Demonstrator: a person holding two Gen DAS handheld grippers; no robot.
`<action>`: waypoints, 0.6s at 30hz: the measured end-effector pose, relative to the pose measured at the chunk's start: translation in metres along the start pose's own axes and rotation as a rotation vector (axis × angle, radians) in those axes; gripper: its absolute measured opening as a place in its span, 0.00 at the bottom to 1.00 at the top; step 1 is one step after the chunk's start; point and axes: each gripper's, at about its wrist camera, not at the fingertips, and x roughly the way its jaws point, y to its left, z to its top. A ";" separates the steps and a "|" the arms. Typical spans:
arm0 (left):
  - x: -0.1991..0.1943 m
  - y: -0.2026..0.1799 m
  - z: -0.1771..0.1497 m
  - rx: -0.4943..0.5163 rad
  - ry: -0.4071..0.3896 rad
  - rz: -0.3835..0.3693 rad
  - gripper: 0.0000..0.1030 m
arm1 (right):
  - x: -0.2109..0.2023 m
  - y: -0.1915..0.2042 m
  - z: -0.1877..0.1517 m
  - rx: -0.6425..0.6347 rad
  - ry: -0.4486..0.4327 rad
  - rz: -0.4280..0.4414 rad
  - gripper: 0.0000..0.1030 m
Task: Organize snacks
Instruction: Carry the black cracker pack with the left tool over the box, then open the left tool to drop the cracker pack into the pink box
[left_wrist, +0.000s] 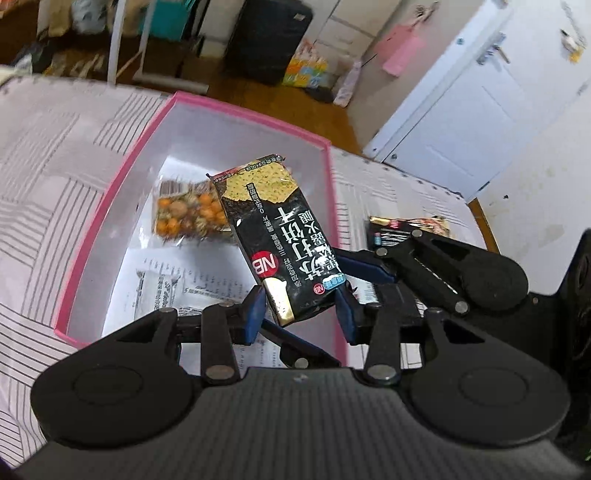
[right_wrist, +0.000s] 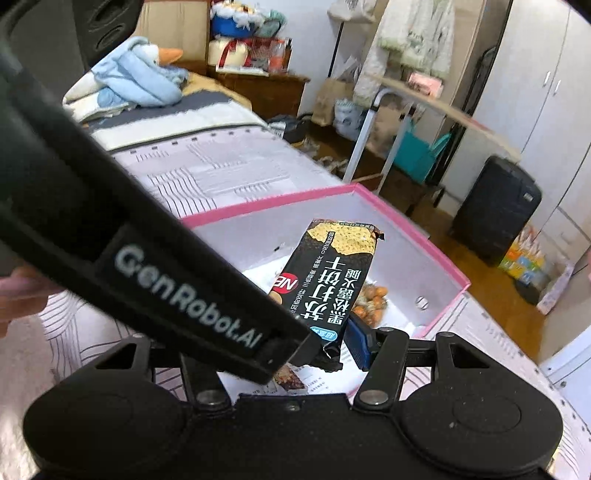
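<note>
Black cracker packet (left_wrist: 273, 243) sits pinched by its near end between the left gripper (left_wrist: 301, 310) pads, reaching out ahead of the jaws above the pink-rimmed box (left_wrist: 110, 206). The right gripper (right_wrist: 332, 345) seems to clamp that end too, its far pad hidden.

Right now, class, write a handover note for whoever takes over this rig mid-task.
Left tool: shut on the black foil cracker packet, held over the pink-rimmed white cardboard box.
Right tool: at the packet's lower end; grip unclear.
Done: clear bag of orange nuts lies in the box.
To do: release the crackers into the box, then probably fetch the dark snack packet lying on the striped bedspread outside it.
</note>
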 end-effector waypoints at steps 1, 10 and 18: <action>0.006 0.006 0.001 -0.019 0.010 -0.002 0.39 | 0.006 0.000 0.000 -0.005 0.010 0.004 0.61; 0.033 0.026 0.003 -0.079 0.058 0.044 0.40 | 0.028 0.001 -0.006 0.008 0.062 0.014 0.61; 0.018 0.024 -0.002 -0.074 0.010 0.100 0.41 | -0.004 -0.002 -0.012 0.081 0.036 -0.039 0.62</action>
